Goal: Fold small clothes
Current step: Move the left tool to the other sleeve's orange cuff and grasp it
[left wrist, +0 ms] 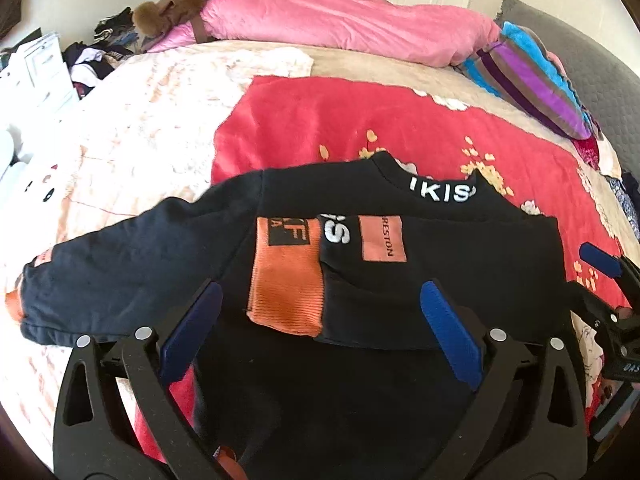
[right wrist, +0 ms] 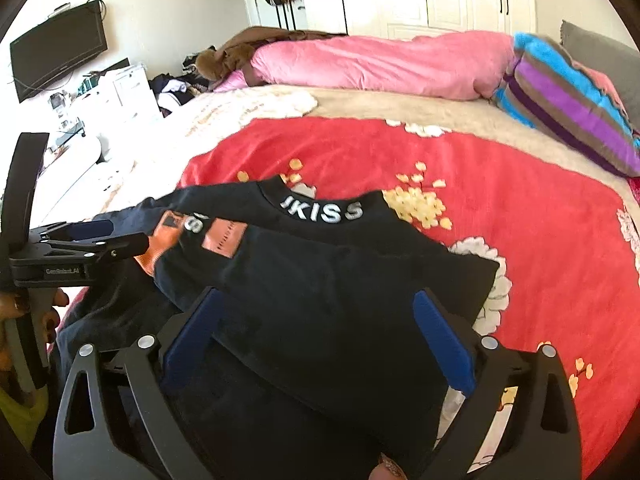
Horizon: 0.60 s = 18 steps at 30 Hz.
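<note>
A: Where is the black sweatshirt (left wrist: 400,288) now?

B: It lies on the red floral blanket (left wrist: 320,128) on the bed (left wrist: 132,120), collar away from the cameras. 1 sleeve is already folded across the chest, so its orange cuff (left wrist: 286,296) rests in the middle. The other sleeve (left wrist: 120,264) is stretched out flat to the side.

A: And the claws?

B: The left claw (left wrist: 320,328) is wide open, nothing pinched; the cloth is only below it. The right claw (right wrist: 320,340) is the same, wide open above the folded side, holding nothing.

A: How should the person do the next fold well?

B: Probably the stretched sleeve comes next. It is better to grip it near the cuff and near the shoulder seam, lift it low, and lay it across so that the 2 cuffs meet. The fabric looks thick, so a short press along the edge would help keep the crease.

A: Any writing?

B: The collar (right wrist: 320,210) shows white letters "JKISS" in the right view; in the left view only "IKIS" is visible. An orange patch (left wrist: 382,238) reads "RESTON", perhaps cut off. The left claw body in the right view carries small text, too blurred to read surely.
</note>
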Tool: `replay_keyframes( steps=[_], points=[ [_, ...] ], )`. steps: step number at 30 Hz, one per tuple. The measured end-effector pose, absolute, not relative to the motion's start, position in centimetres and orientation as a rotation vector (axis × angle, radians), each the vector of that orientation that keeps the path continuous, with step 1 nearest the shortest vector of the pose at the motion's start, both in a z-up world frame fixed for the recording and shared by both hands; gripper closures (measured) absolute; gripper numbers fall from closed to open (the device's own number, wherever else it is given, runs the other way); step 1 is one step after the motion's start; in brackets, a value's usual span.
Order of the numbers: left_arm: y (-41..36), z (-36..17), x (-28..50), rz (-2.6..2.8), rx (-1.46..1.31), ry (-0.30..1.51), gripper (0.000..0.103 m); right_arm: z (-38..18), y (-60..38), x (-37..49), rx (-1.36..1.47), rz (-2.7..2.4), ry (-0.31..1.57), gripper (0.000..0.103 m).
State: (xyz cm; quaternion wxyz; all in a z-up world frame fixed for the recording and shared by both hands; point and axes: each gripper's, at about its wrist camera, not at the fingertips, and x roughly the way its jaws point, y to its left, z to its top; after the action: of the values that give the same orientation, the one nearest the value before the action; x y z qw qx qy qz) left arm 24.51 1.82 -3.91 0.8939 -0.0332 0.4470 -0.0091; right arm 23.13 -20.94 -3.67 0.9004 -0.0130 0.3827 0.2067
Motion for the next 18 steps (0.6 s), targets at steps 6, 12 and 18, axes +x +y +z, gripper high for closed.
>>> replay_keyframes(
  steps=[6, 12, 18],
  points=[
    [2.9, -2.7, 23.9, 0.02, -0.076, 0.898, 0.009, -2.6, -19.6, 22.8, -0.041, 0.445, 0.769, 0.007],
    [5.2, -1.9, 22.9, 0.071, -0.099, 0.879, 0.009, -1.3, -17.9, 22.0, -0.056, 0.472, 0.741, 0.007],
    [8.8, -1.8, 21.7, 0.149, -0.155, 0.879, 0.009, -0.4, -15.9, 21.3, -0.065, 0.499, 0.731, 0.007]
  ],
)
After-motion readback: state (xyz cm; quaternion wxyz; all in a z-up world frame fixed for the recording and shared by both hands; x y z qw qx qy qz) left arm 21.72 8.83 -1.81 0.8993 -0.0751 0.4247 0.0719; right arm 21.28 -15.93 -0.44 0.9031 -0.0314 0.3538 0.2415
